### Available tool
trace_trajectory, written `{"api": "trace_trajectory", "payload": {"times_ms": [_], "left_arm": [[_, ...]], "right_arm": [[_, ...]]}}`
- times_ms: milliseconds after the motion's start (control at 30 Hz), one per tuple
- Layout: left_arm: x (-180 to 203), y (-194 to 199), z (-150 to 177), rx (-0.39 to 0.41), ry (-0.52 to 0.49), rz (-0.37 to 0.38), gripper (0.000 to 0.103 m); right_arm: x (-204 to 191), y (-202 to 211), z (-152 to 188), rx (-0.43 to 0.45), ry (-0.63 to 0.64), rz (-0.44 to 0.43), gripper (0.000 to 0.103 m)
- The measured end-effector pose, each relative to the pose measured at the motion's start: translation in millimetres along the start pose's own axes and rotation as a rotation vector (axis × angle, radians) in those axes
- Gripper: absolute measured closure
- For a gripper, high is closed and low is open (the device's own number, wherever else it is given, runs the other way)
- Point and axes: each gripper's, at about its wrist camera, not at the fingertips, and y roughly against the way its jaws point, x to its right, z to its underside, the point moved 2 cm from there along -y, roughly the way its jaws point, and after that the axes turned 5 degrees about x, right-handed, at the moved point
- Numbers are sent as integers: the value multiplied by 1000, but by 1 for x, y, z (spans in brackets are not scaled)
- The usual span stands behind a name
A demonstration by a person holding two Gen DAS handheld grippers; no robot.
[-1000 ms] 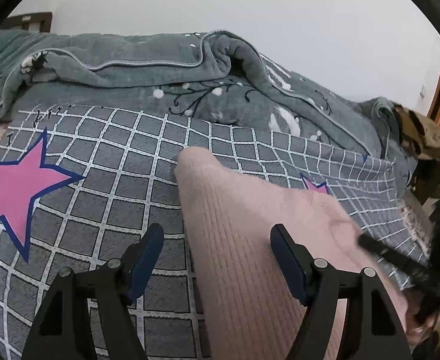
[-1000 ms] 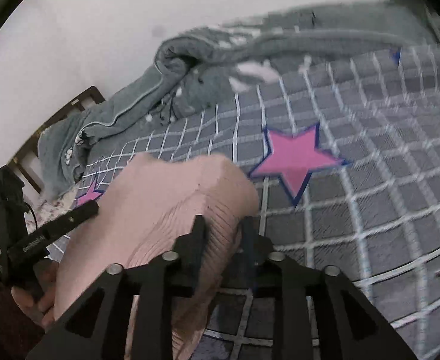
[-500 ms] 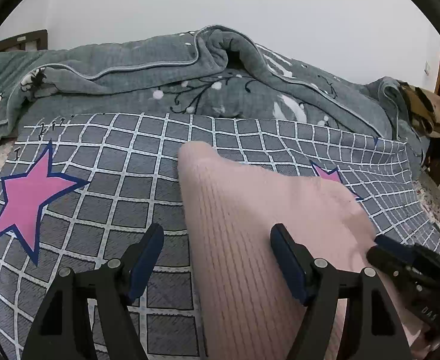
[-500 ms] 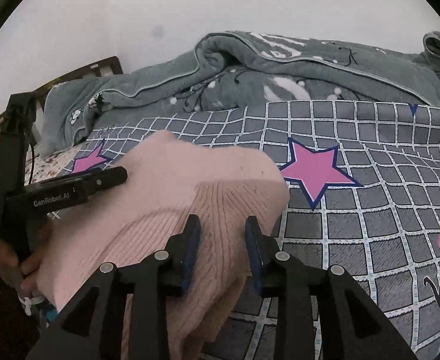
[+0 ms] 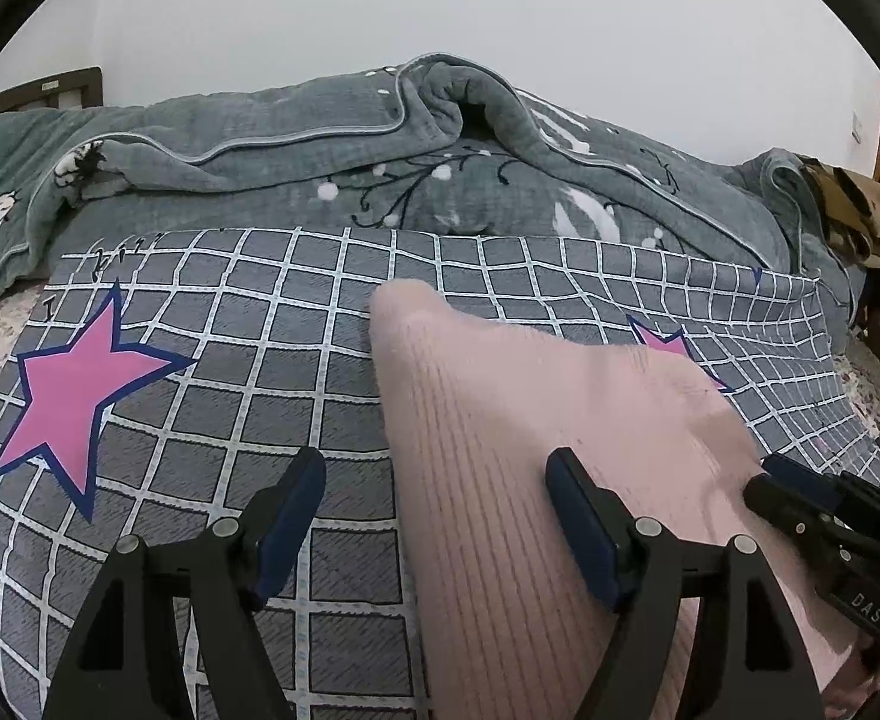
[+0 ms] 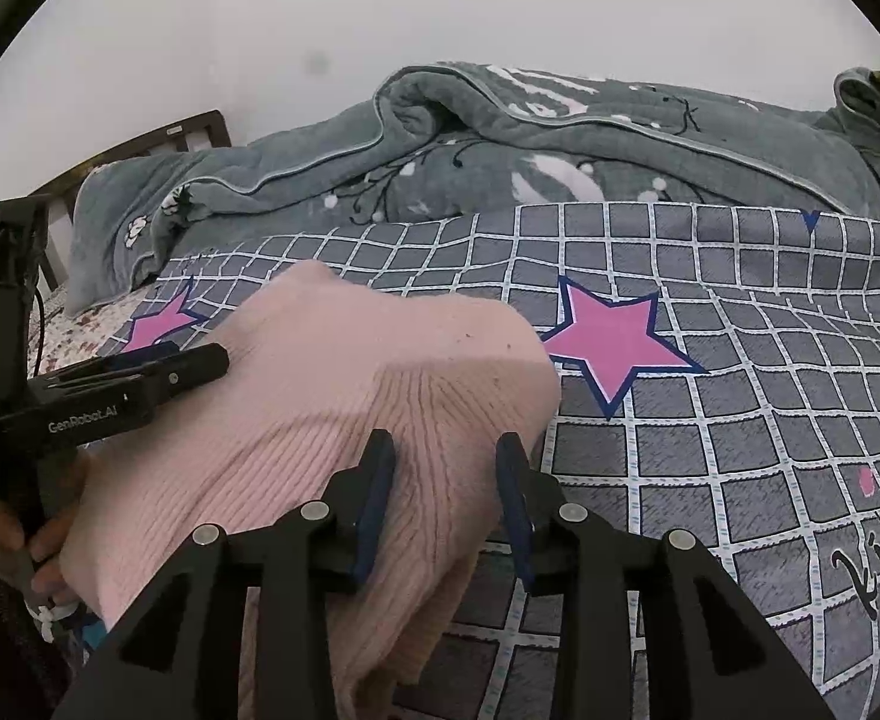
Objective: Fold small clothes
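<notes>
A pink ribbed knit garment (image 5: 499, 450) lies folded on a grey checked sheet with pink stars (image 5: 212, 372). My left gripper (image 5: 437, 483) is open wide, straddling the garment's left edge just above it. In the right wrist view the garment (image 6: 380, 384) lies under my right gripper (image 6: 445, 468), which is open with the garment's near right corner between its fingers. The left gripper shows at the left of the right wrist view (image 6: 140, 378); the right gripper shows at the right edge of the left wrist view (image 5: 817, 498).
A rumpled grey-green quilt (image 5: 380, 180) is bunched along the far side of the bed against a white wall. A wooden bed frame (image 6: 158, 138) is at the far left. Brownish clothing (image 5: 853, 210) lies at the far right.
The right gripper has opened and let go of the pink garment, which has settled flat on the sheet. The left gripper has stayed open in place.
</notes>
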Motion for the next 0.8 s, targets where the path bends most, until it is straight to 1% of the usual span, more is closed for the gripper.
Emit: {"api": "trace_trajectory", "payload": {"times_ms": [467, 800], "left_arm": [[-13, 9, -1, 22, 62, 33, 27], [-22, 12, -2, 30, 83, 14, 27]], "right_arm": [[-2, 3, 1, 6, 9, 25, 68], [-2, 3, 1, 7, 8, 26, 67]]}}
